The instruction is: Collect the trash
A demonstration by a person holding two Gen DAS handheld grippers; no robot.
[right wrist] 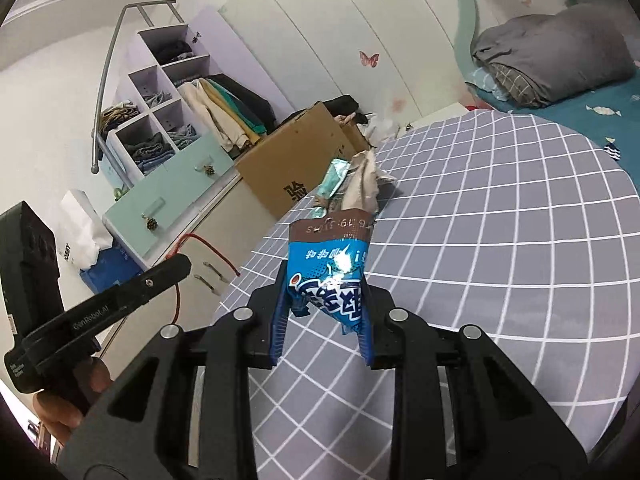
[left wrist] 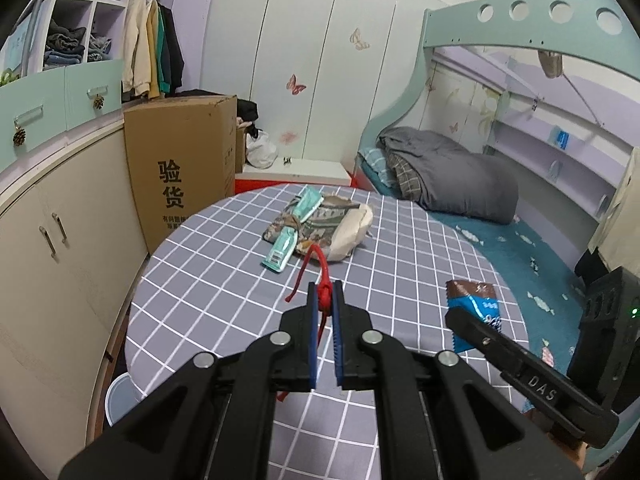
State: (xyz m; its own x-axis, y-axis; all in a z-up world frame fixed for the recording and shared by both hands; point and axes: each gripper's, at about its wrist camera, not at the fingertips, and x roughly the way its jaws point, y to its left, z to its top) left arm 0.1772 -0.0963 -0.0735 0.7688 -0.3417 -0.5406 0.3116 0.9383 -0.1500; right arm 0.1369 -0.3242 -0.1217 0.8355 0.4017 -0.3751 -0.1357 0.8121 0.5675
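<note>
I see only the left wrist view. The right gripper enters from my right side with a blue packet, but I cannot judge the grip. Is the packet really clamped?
Observer: Yes. In the right wrist view the blue snack wrapper sits between both fingers of the right gripper, which press it from each side, above the checked tablecloth.
Operator: Does my red cord hang free?
Observer: From the right wrist view, the red cord loops out past the left gripper in the air, beside the table edge.
Operator: Is more trash left?
Observer: Behind the wrapper, a teal packet leans against the cloth pouch.
</note>
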